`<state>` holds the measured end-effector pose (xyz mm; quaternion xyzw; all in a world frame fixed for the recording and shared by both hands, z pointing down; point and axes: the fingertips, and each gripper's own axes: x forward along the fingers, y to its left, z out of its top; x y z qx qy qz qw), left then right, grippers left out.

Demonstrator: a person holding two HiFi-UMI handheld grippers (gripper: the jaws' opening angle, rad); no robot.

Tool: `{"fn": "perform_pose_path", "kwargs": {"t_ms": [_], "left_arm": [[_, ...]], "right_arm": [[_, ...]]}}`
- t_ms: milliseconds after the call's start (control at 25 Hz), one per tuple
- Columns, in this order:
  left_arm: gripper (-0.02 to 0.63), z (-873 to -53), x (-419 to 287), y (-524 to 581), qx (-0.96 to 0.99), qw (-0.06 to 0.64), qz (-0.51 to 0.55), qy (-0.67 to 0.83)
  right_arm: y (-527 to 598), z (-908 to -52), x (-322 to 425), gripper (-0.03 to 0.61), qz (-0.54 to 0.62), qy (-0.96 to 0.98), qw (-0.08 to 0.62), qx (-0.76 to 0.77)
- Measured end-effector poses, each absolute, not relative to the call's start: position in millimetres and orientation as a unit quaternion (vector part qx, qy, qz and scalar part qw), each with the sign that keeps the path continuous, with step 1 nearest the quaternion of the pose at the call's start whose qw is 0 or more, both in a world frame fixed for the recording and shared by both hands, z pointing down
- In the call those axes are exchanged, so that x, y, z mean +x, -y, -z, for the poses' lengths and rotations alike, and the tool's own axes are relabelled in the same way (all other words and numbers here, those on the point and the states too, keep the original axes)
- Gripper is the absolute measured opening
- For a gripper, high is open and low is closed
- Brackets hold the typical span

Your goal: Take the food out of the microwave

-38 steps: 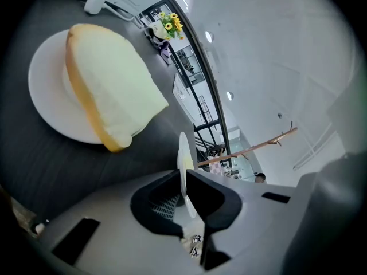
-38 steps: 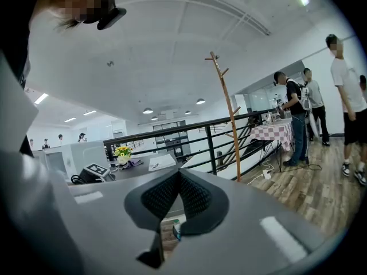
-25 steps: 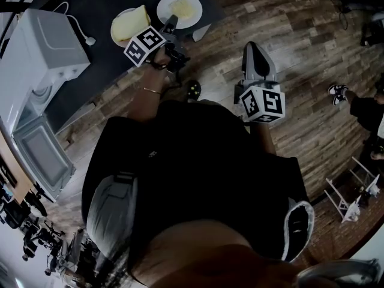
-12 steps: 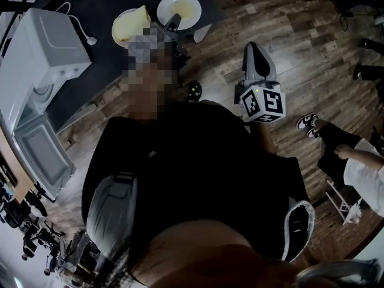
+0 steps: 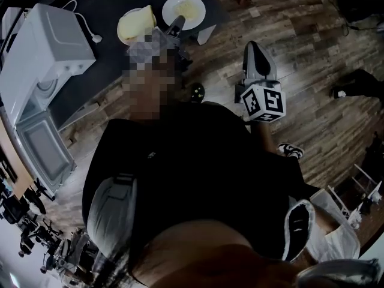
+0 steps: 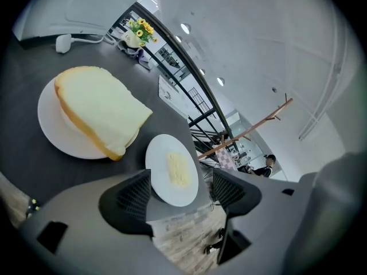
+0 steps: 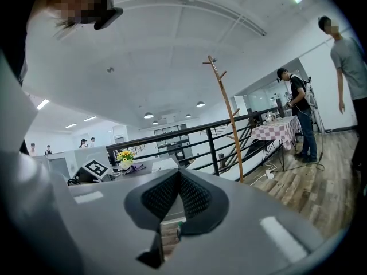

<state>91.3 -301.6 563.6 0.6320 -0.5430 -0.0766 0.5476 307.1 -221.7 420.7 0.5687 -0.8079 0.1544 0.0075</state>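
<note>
A: Item 1, far left?
B: Microwave (image 5: 42, 53), door (image 5: 37, 152) open; inside not visible.
A: Item 2?
B: Bread (image 6: 100, 110) on a plate (image 6: 47, 119), on the bench (image 6: 28, 62), outside the microwave. Likely light, soft, easily dented. Take the plate's rim, not the bread.
A: Item 3?
B: Small plate (image 6: 157, 153) with yellow food (image 6: 178, 168), just beside item 2. Probably stiff, slick, breakable. Pinch the near rim and keep it level.
A: Grippers?
B: 2. Left gripper (image 6: 182, 177): jaws have just been opening, now wide apart, the small plate's near rim in the gap, pads off it. Right gripper (image 7: 179, 182): jaws together, nothing between, well apart from both plates.
</note>
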Motion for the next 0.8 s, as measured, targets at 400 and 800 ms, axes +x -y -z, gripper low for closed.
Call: {"fn": "perform_pose_path", "kwargs": {"t_ms": [400, 800], "left_arm": [[0.314, -521, 90, 281, 0.681, 0.51, 0.104, 0.515], [0.02, -486, 63, 256, 0.697, 0.446, 0.114, 0.55]], "right_arm": [[223, -412, 284, -0.002, -0.148, 0.825, -0.003, 0.545], [220, -402, 261, -0.002, -0.142, 0.848, -0.016, 0.51]]}}
